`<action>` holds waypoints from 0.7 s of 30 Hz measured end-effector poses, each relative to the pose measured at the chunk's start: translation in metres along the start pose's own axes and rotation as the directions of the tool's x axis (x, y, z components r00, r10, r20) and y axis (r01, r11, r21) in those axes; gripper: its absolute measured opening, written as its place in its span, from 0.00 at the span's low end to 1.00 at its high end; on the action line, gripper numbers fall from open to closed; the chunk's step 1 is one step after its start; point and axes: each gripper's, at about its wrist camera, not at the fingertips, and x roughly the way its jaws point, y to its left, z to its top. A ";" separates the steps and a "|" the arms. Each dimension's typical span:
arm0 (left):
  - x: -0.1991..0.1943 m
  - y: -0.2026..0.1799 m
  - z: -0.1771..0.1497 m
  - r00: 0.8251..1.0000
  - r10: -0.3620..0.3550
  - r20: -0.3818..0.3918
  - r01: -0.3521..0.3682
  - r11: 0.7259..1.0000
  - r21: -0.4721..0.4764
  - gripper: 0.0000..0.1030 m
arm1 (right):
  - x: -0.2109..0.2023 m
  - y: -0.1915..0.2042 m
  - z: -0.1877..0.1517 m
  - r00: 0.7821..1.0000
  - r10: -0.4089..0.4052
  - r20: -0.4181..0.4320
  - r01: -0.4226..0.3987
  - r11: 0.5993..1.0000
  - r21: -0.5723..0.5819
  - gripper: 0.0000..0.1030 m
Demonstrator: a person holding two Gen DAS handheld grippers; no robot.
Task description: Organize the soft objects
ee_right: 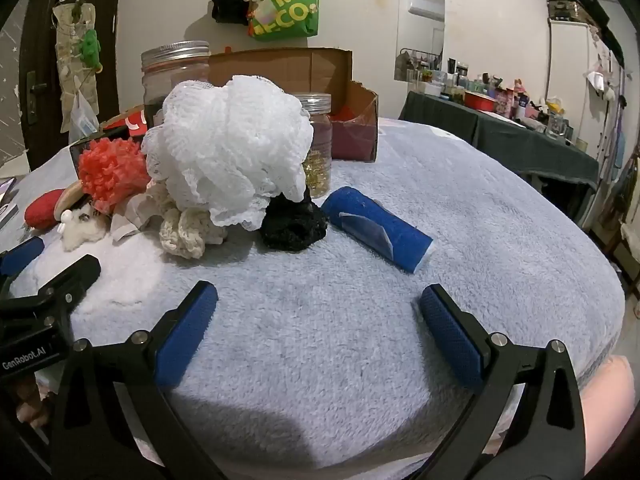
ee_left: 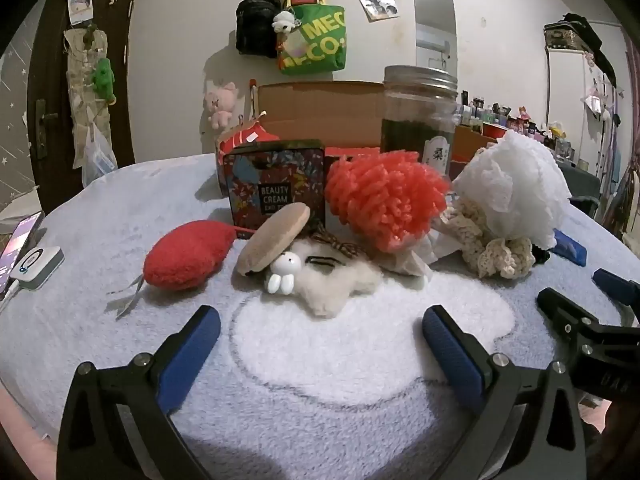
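Across a pale blue fleece blanket (ee_right: 400, 240) with a white patch, the soft things sit in a loose row in front of a cardboard box (ee_right: 320, 68). Behind it is a white wall hung with a green tote bag (ee_left: 316, 40), a dark door to the left, and a cluttered dark-draped side table (ee_right: 520, 136) to the right.

The left hand-held gripper (ee_left: 320, 344) hovers low over the white patch, its blue-padded jaws spread wide and holding nothing, aimed at the fluffy white plush (ee_left: 340, 280) and the small white bunny figure (ee_left: 282, 270) on it. The right hand-held gripper (ee_right: 318, 320) is likewise released and empty, level above bare blanket, pointing toward the blue roll (ee_right: 376, 228).

From left: a red plush heart (ee_left: 186, 254) with its point toward the left, a tan round puff (ee_left: 274, 238) tilted up against the printed tin (ee_left: 276, 178), an orange pompom (ee_left: 384, 200), a cream crochet piece (ee_right: 188, 228), and a white mesh bath pouf (ee_right: 228, 144) resting on top of it. A black scrunchie (ee_right: 292, 224) touches the pouf's right side. The blue roll lies on its side just beside it, long axis running from back-left to front-right. Two lidded jars (ee_right: 176, 76) stand behind the pouf.
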 end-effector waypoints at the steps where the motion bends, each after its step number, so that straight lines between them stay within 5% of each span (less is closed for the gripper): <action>1: 0.000 0.000 0.000 1.000 -0.002 0.000 0.002 1.000 0.000 1.00 | 0.000 0.000 0.000 1.000 0.000 0.004 0.000 1.000 0.000 1.00; 21: 0.006 0.002 -0.005 1.000 -0.001 -0.009 0.001 1.000 0.001 1.00 | 0.000 0.001 0.000 1.000 -0.002 0.003 0.002 1.000 -0.003 1.00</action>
